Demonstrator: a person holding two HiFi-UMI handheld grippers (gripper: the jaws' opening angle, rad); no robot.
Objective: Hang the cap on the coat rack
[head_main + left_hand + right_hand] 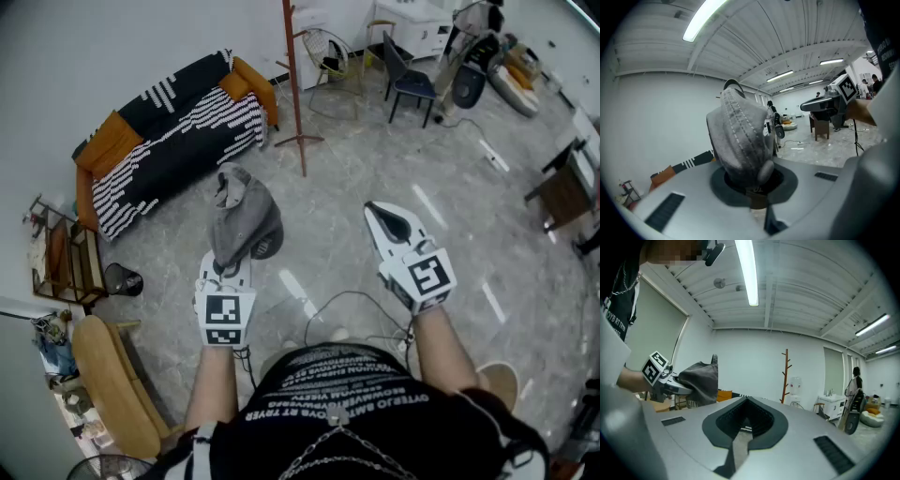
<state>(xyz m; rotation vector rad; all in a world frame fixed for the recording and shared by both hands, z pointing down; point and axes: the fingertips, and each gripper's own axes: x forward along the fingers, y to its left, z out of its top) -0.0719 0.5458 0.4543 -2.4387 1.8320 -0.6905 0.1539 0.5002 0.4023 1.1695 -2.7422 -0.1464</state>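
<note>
A grey cap [242, 220] hangs bunched from my left gripper [228, 268], whose jaws are shut on its lower edge. In the left gripper view the cap [740, 140] stands up out of the jaws and fills the middle, with the left gripper [754, 190] clamped at its base. My right gripper [376, 212] is held level to the right, shut and holding nothing. In its own view the right gripper [745, 420] shows pads together. The wooden coat rack [293, 84] stands ahead on the floor, and in the right gripper view the coat rack [786, 376] rises against the far wall.
A striped sofa with orange cushions [178, 131] sits far left of the rack. Chairs [408, 80] and a white cabinet [422, 23] stand far right. A yellow chair [112, 384] and a shelf [66, 262] are at my left. A cable [347, 305] lies on the floor.
</note>
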